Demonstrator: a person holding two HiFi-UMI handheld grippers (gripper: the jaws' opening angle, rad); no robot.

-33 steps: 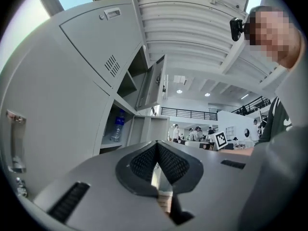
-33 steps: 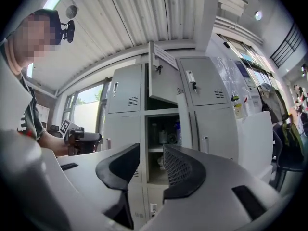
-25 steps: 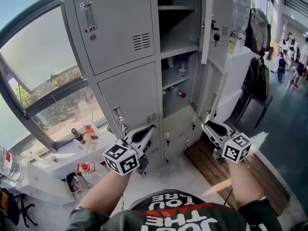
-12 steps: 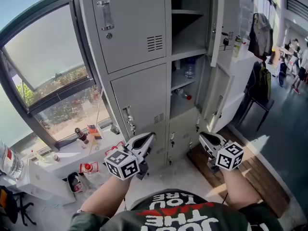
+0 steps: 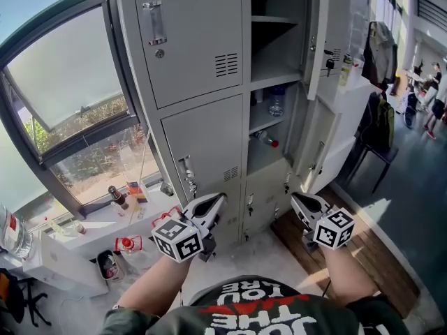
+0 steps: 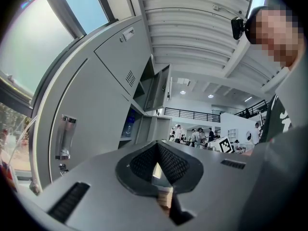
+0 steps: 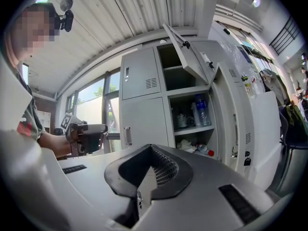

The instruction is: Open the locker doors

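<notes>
Items around you:
- **Left:** large window [image 5: 63, 96], greenery outside.
- **On its sill [image 5: 84, 225]:** dark bottle [image 5: 115, 197], upright, with small packets just beside it.
- **Near left, below the sill:** white box [image 5: 66, 267] and red-and-white container [image 5: 126, 243].
- **Ahead of you, shelved:** clear water bottle [image 5: 277, 102], upright. Lower down, a red-capped bottle [image 5: 265, 139] lies on its side.
- **Near right:** wooden platform [image 5: 370, 250].
- **Far right:** chair [image 5: 377, 149] bearing a green backpack [image 5: 381, 117], a hanging jacket [image 5: 379, 47], and people [image 5: 436, 96].
</notes>
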